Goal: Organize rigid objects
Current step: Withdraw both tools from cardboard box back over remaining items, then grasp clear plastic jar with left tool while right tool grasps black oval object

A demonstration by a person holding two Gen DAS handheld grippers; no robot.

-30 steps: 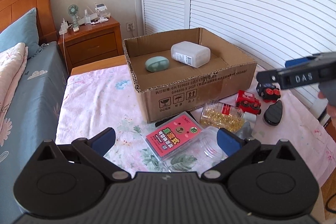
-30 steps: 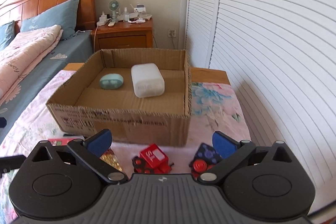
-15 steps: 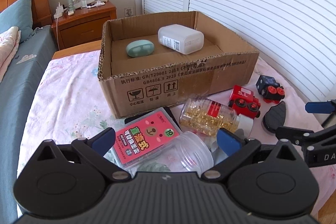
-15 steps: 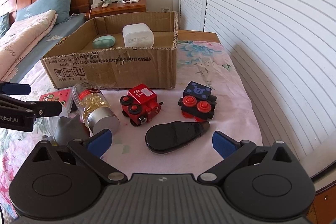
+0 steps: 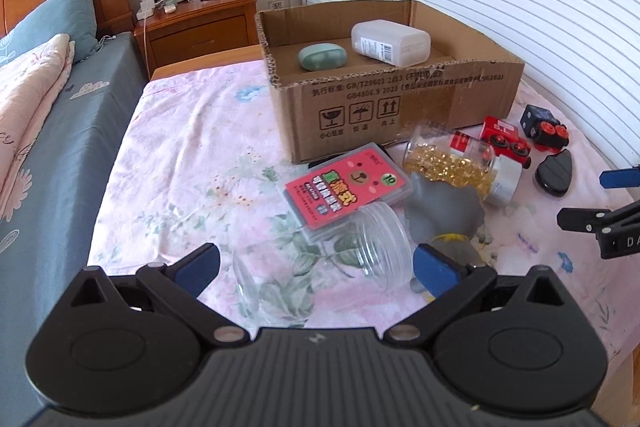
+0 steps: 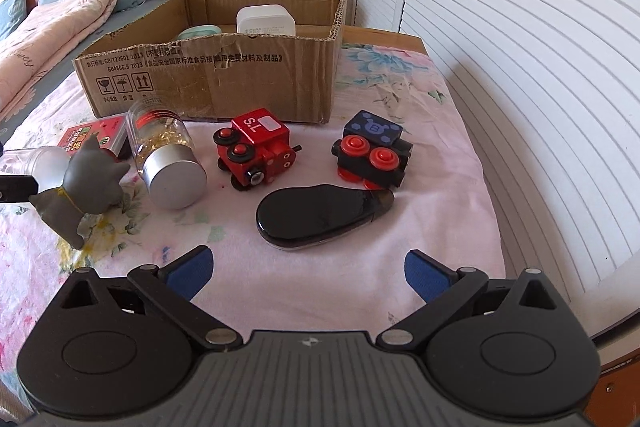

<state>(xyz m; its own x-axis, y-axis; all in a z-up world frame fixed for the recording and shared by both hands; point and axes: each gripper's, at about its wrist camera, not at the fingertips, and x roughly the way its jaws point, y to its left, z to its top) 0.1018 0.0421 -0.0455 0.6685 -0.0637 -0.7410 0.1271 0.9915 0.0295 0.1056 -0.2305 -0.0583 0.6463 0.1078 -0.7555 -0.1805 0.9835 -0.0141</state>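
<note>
A clear jar [image 5: 320,263] is lying sideways between the left gripper [image 5: 316,267]'s parted jaws. The right gripper [image 6: 306,273] is hovering, jaws apart, near a glossy black case [image 6: 316,215]

Since a second ago, the right gripper [image 6: 306,269] comes down from above the cardboard box [image 6: 224,75] to sit low over the bedspread, jaws spread as wide as before. The black oval case [image 6: 316,217] now lies just ahead of its fingertips, with the red toy train [image 6: 254,153] and the dark blue toy car [image 6: 372,155] beyond it; earlier these sat right under its tips. The left gripper [image 5: 316,269] drops and closes in on the clear jar [image 5: 320,267], which now lies between its open fingers instead of ahead of the right one. The right gripper shows lower at the right edge of the left wrist view.
</note>
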